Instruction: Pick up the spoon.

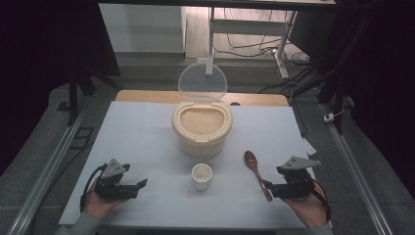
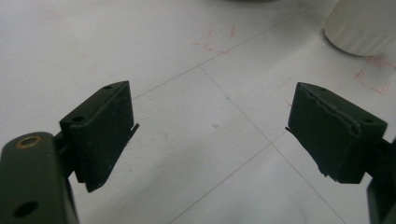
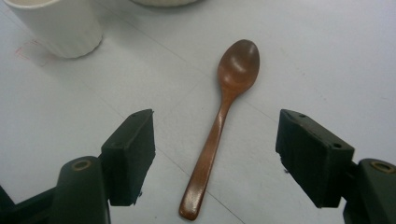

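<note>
A cream rice bin (image 1: 202, 127) stands at the table's middle, its clear lid (image 1: 202, 82) tipped up and rice showing inside. In front of it sits a small white cup (image 1: 201, 176) (image 2: 364, 25) (image 3: 58, 25). A brown wooden spoon (image 1: 257, 172) (image 3: 219, 121) lies right of the cup, bowl pointing away. My right gripper (image 1: 268, 186) (image 3: 215, 158) is open, its jaws on either side of the spoon's handle just above the table. At the front left, my left gripper (image 1: 142, 184) (image 2: 210, 135) is open over bare table, holding nothing.
The white table top (image 1: 147, 132) has thin grid lines and faint red marks. A wooden board edge (image 1: 147, 95) shows behind it. Metal rails (image 1: 49, 166) run along both sides, and a desk frame with cables (image 1: 274, 44) stands beyond.
</note>
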